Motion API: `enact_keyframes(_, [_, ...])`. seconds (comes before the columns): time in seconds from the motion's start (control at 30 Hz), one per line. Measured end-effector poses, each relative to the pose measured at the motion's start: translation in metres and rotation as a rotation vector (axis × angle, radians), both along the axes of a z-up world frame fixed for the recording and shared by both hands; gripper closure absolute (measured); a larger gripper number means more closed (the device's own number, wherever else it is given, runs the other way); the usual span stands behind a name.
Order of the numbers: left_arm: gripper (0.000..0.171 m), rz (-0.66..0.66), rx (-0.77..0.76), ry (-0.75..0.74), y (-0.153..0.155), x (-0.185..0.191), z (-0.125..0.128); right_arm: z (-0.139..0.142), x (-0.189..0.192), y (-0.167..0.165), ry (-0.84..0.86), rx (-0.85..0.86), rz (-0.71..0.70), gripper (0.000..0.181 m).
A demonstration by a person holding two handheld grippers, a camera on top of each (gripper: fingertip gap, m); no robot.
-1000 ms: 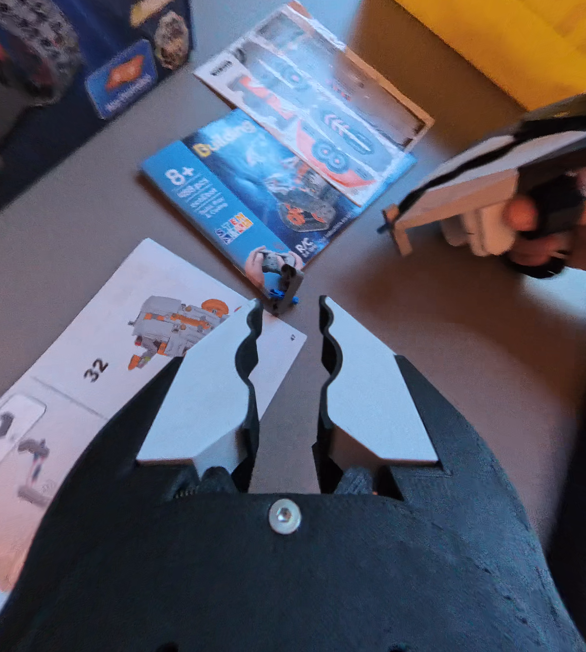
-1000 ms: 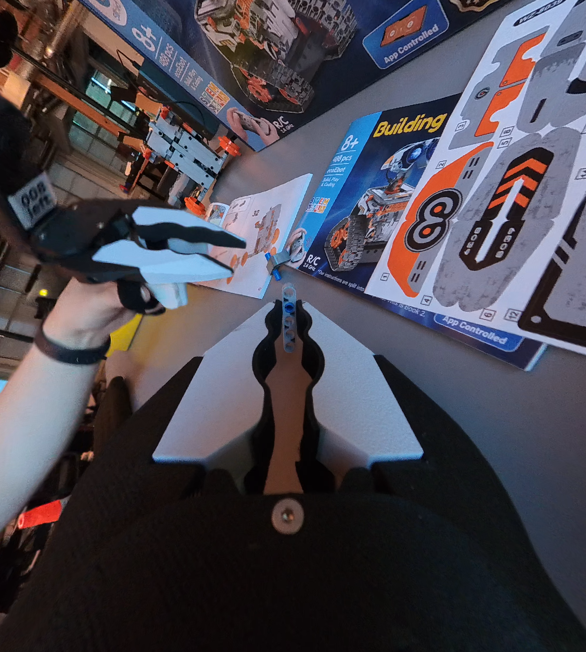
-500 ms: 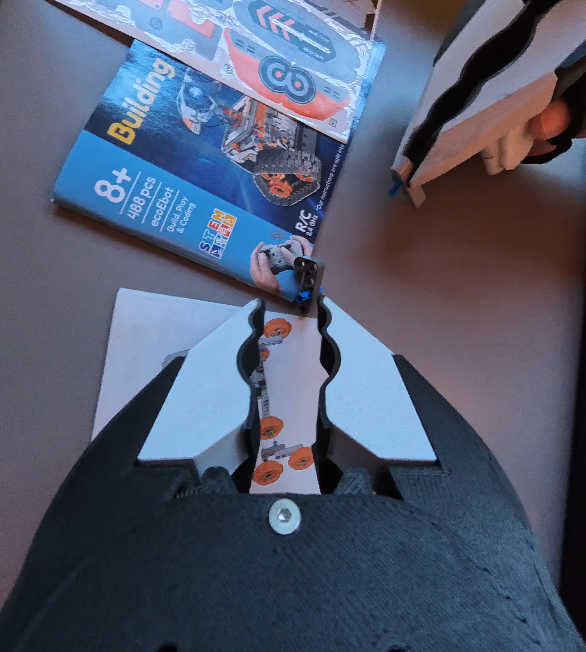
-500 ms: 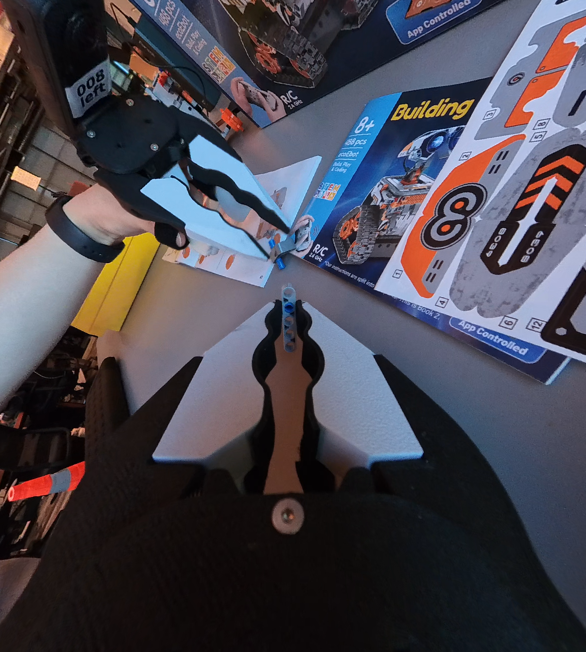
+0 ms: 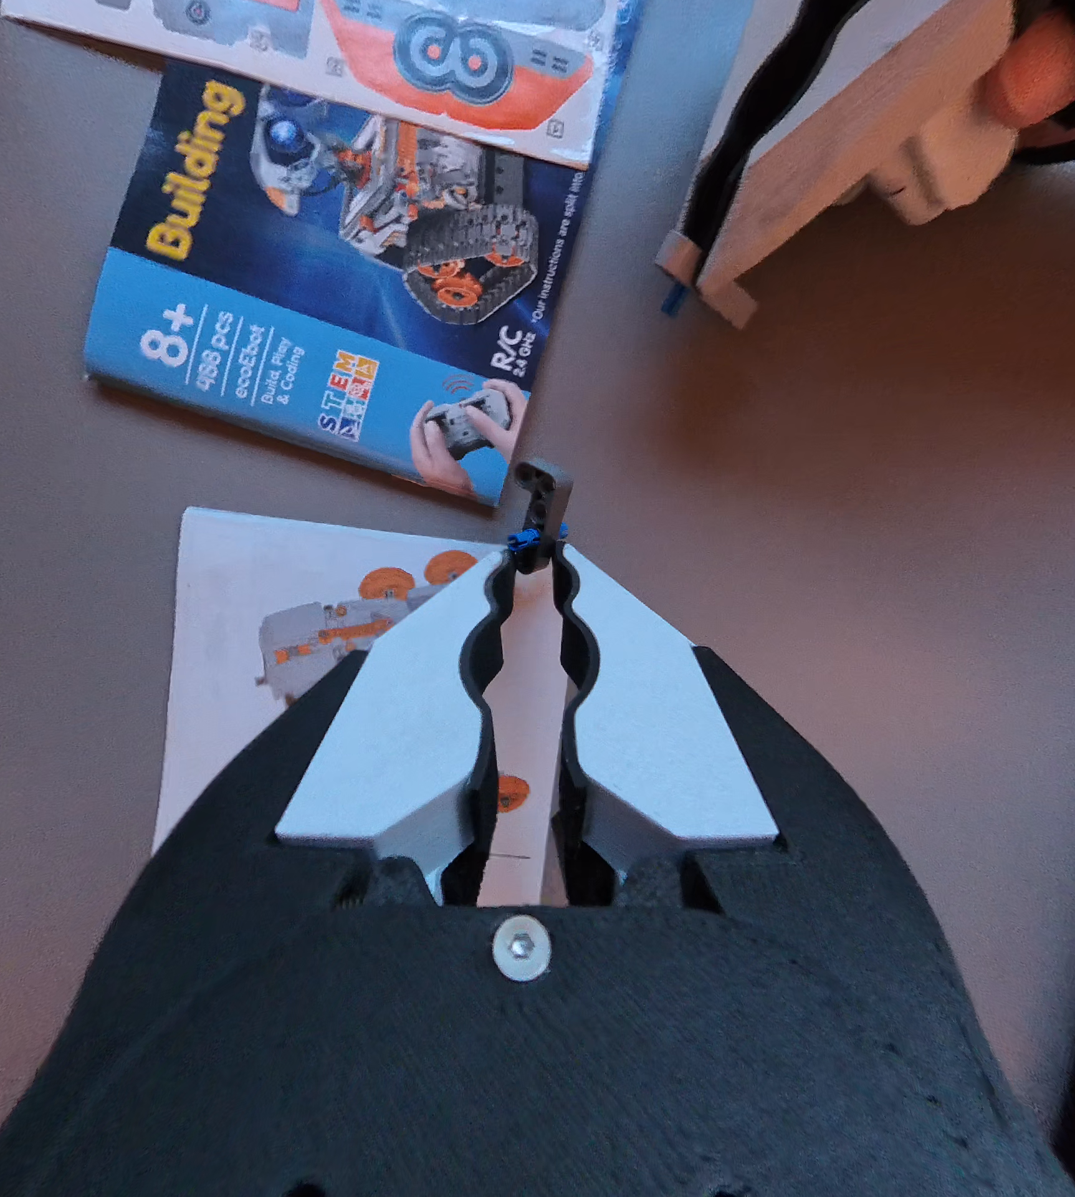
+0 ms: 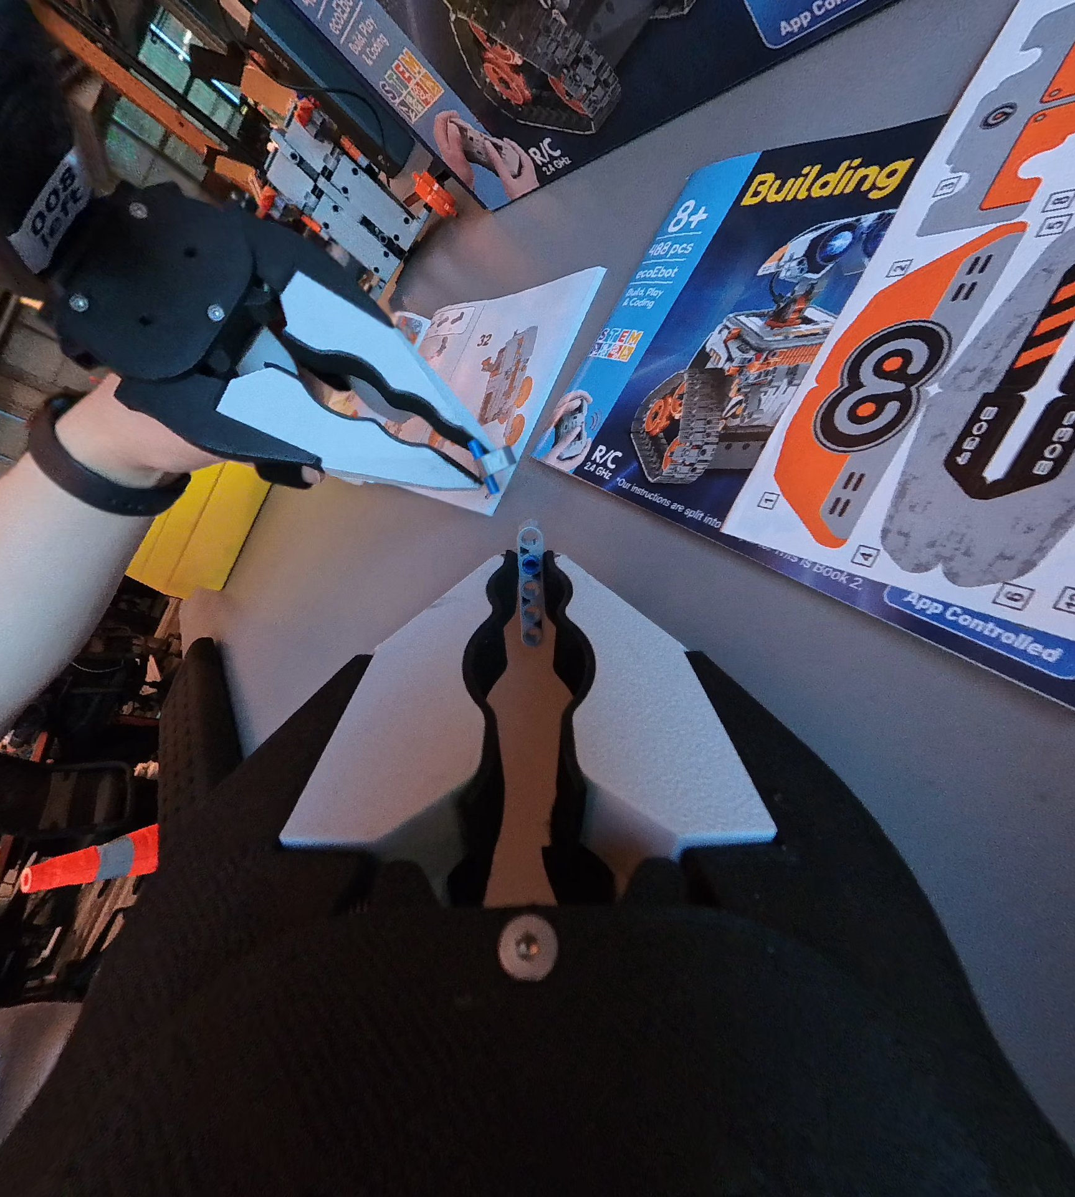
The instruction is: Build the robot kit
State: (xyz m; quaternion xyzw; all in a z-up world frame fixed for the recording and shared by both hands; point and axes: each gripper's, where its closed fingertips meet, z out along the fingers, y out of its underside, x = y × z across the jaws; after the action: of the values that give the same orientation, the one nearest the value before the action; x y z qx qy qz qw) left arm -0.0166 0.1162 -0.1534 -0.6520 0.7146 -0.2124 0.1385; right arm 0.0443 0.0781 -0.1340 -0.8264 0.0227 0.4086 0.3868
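My left gripper (image 5: 531,557) is shut on the lower end of a small dark grey angled piece (image 5: 541,499) with a blue pin through it. The piece stands at the corner of the open white manual (image 5: 250,615). From the right wrist view, the left gripper (image 6: 479,463) pinches the same piece (image 6: 501,458) at its tips. My right gripper (image 6: 529,560) is shut on a light grey beam with holes (image 6: 529,602) that carries a blue pin, held above the grey table. In the left wrist view the right gripper (image 5: 700,278) hovers at upper right, a blue pin poking from its tips.
A blue booklet (image 5: 301,311) lies beyond the manual, with a sticker sheet (image 5: 392,58) overlapping its far edge. In the right wrist view a dark blue box (image 6: 586,65), a partly built grey-and-orange model (image 6: 340,188) and a yellow bin (image 6: 198,524) stand around the table. About 8 cm separates my left fingertips from my right.
My left gripper moved forward over the manual to the grey angled piece and its fingers narrowed onto it. My right gripper kept its hold on the beam and stayed nearby.
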Motion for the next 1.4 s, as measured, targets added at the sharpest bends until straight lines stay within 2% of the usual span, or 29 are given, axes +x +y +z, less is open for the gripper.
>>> enact_keyframes(0.1, [0.163,0.072,0.044,-0.042,-0.004,-0.001,0.004,0.004,-0.009,0.000,0.012,0.019,0.019,0.176])
enact_keyframes(0.2, [0.163,0.124,0.068,-0.172,-0.018,0.008,0.018,0.017,-0.025,0.005,0.077,0.072,0.034,0.176])
enact_keyframes(0.3, [0.163,0.237,0.024,-0.316,-0.028,0.019,0.032,0.014,-0.024,0.012,-0.020,0.099,0.006,0.176])
enact_keyframes(0.37, [0.163,0.339,0.022,-0.347,-0.024,0.021,0.029,0.014,-0.027,0.014,-0.049,0.124,0.012,0.176])
enact_keyframes(0.43, [0.163,0.379,0.067,-0.363,-0.020,0.023,0.025,0.014,-0.025,0.016,-0.086,0.136,-0.007,0.176])
enact_keyframes(0.63, [0.164,0.268,0.480,-0.293,-0.014,0.021,0.012,0.004,-0.023,0.019,-0.141,0.103,-0.020,0.176])
enact_keyframes(0.7, [0.165,0.224,0.538,-0.288,-0.018,0.023,0.010,0.001,-0.020,0.020,-0.164,0.090,-0.027,0.176])
enact_keyframes(0.8, [0.166,0.161,0.545,-0.252,-0.025,0.023,0.001,-0.002,-0.023,0.018,-0.171,0.070,-0.006,0.176])
enact_keyframes(0.87, [0.171,0.145,0.534,-0.233,-0.028,0.023,-0.006,-0.007,-0.023,0.017,-0.193,0.047,0.002,0.176])
enact_keyframes(1.0, [0.169,0.200,0.474,-0.224,-0.026,0.025,-0.006,-0.013,-0.022,0.015,-0.214,0.012,0.010,0.177])
enact_keyframes(1.17, [0.158,0.295,0.238,-0.236,-0.029,0.029,-0.006,-0.016,-0.021,0.014,-0.193,-0.025,0.016,0.176])
enact_keyframes(1.23, [0.147,0.306,0.121,-0.221,-0.033,0.029,-0.007,-0.017,-0.021,0.013,-0.201,-0.028,0.017,0.176])
enact_keyframes(1.4, [0.157,0.322,-0.098,-0.169,-0.036,0.024,-0.005,-0.018,-0.021,0.012,-0.212,-0.031,0.028,0.176])
